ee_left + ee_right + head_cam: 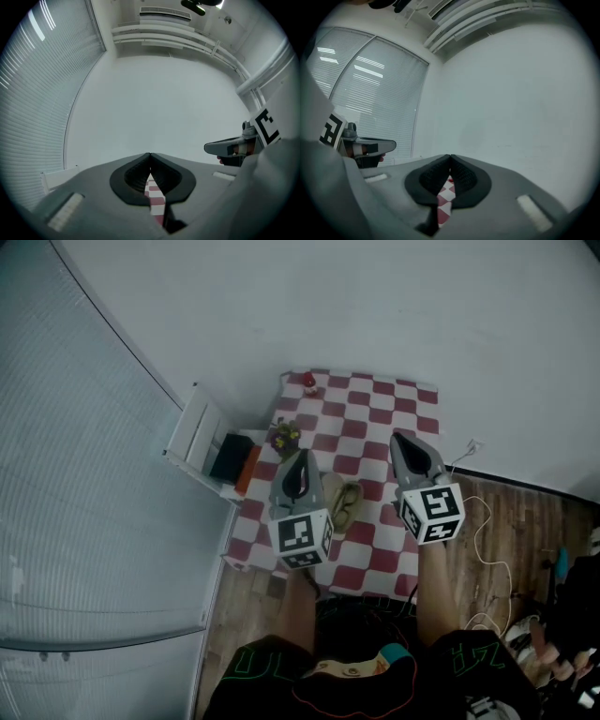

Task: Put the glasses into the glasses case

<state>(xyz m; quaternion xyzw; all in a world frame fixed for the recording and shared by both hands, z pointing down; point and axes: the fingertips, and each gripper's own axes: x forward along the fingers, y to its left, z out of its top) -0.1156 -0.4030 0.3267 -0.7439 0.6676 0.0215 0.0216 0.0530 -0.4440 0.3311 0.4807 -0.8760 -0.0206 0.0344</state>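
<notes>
The checkered table [375, 418] fills the centre. Both grippers hang level above its near half, probably parked clear of the work. The left gripper [302, 460], at seven o'clock, has its jaws pressed together on nothing, and the right gripper [397, 440], at four o'clock, is likewise closed and empty. Between them, at six o'clock, lies the tan glasses case [344, 505] — the glasses themselves are too small to tell apart from it.

two grippers, the left gripper [302, 456] and the right gripper [399, 438]; one glasses case [344, 504]; one red figure [307, 382]; one flower bunch [286, 437]; one black box [231, 457]; one checkered tabletop [375, 409].
</notes>
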